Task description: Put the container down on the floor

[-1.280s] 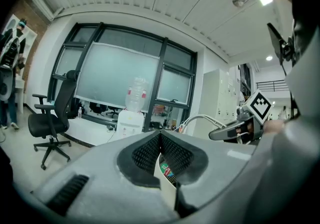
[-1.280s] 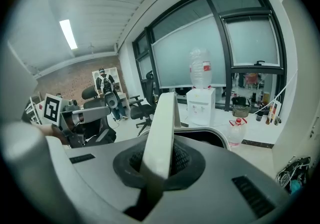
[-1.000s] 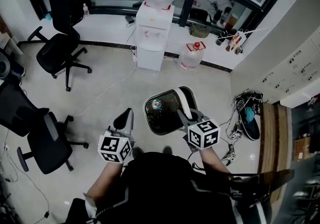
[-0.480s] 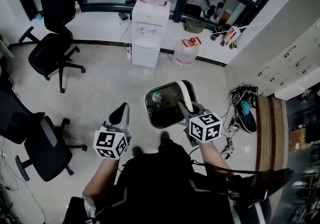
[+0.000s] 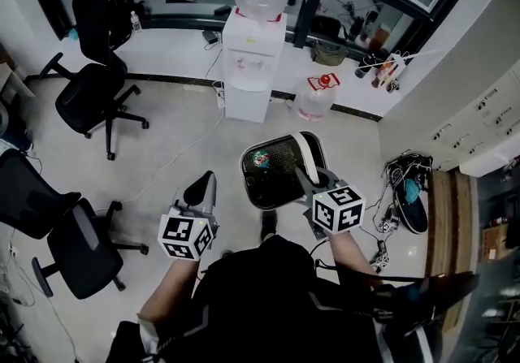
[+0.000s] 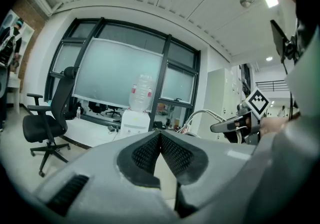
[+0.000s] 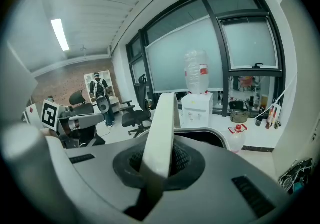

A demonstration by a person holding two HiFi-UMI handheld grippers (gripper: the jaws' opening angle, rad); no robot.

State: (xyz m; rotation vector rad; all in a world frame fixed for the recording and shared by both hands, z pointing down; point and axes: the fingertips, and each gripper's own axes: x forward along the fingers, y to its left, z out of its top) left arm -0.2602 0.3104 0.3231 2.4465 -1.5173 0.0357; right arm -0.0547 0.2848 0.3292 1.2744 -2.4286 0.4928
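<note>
Right gripper (image 5: 305,179) clamps the white handle (image 5: 309,149) so the black container (image 5: 272,187) hangs above the floor (image 5: 179,150). Left gripper (image 5: 203,189): closed, empty.

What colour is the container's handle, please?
White; the handle shows best in the right gripper view.

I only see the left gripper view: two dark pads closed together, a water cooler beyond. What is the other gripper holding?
Observer: The right gripper is shut on the white handle of a black container.
Operator: Anything inside it?
Observer: The head view shows a small round colourful thing in it; what it is, I can't tell.
Operator: What lies to the person's right?
Observer: What looks like a dark shoe, among cables on the floor.
</note>
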